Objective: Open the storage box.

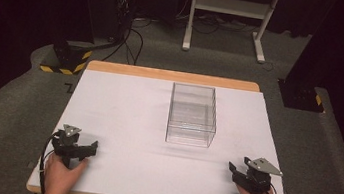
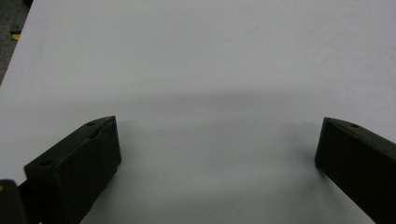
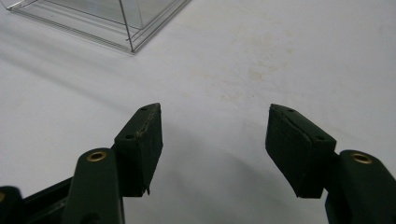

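High view first: I have the clear plastic box [image 1: 193,115] standing upright a little right of the middle of the table [image 1: 122,115], toward the far half, with nothing visible inside it. It sits square to the table edges, which leaves both long walls open to an approach from either side.

My left gripper [image 1: 83,149] rests at the near left corner and my right gripper [image 1: 232,169] at the near right corner, each well apart from the box. I judge this a neutral parking stance: both tools low on the white surface, hands behind them, roughly even on either side of the box.

In the left gripper view, the jaws stand wide with only bare tabletop between them. The right gripper [image 3: 214,135] also has its jaws spread wide and empty, and it is angled so that a near bottom corner of the box [image 3: 116,18] lies ahead and to its left.
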A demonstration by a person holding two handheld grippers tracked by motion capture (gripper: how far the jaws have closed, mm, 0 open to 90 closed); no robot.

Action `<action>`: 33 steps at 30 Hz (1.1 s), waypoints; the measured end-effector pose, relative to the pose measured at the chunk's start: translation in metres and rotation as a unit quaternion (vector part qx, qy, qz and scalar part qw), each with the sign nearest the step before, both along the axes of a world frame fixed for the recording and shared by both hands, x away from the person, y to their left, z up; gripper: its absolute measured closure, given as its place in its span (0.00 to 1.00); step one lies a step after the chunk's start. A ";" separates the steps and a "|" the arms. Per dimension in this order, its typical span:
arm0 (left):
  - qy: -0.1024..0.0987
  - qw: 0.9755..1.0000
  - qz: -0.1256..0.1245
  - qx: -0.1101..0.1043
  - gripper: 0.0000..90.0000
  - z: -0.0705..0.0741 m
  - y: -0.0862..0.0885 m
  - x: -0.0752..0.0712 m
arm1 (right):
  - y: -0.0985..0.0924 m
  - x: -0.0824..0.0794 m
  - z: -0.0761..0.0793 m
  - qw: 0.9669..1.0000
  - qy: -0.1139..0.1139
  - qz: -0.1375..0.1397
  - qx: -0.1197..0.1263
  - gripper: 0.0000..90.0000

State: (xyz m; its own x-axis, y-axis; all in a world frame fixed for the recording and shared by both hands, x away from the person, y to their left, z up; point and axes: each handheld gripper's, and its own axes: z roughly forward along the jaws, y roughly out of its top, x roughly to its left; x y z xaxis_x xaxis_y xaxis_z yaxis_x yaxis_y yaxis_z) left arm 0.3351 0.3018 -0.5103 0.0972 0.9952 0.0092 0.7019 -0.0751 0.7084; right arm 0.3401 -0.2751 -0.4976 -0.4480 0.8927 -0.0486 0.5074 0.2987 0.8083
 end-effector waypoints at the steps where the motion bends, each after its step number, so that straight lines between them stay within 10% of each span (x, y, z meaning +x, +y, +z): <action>1: 0.000 1.000 0.000 0.000 0.00 0.000 0.000 0.000 | 0.001 -0.001 0.000 1.000 -0.003 0.001 -0.001 0.41; 33: 0.000 1.000 0.000 0.000 0.00 0.000 0.000 0.000 | 0.048 -0.016 0.019 0.996 -0.029 0.076 0.031 0.47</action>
State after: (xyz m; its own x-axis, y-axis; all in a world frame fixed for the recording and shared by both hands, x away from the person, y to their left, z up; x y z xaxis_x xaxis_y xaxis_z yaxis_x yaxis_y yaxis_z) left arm 0.3351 0.3018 -0.5104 0.0971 0.9952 0.0084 0.7020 -0.0744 0.7083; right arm 0.3244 -0.2276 -0.4789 -0.5763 0.8169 -0.0247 0.4121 0.3166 0.8544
